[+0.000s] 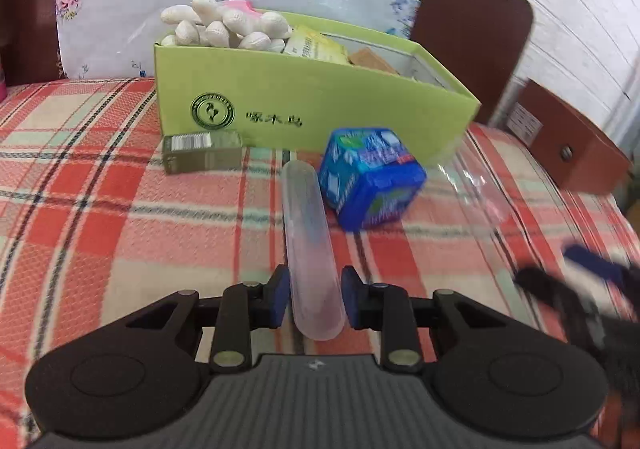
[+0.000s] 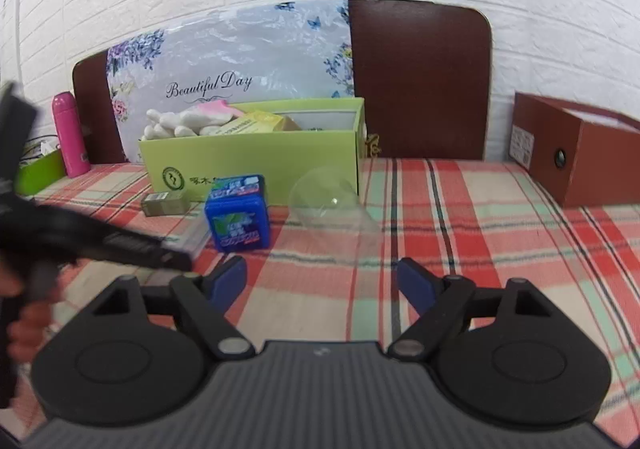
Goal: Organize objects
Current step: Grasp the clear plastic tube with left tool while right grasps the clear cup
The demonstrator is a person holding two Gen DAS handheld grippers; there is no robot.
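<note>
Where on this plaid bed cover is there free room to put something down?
Free: the plaid cover between the clear dome and the brown box, and the left stretch beside the grey carton. Crowded: right before the green box, where carton, tube and blue tub cluster.

A plaid-covered bed (image 2: 460,233) carries a green box (image 2: 256,165), blue tub (image 2: 238,215), small carton (image 1: 202,151), clear tube (image 1: 306,225), possibly a plastic cup (image 2: 324,201).
</note>
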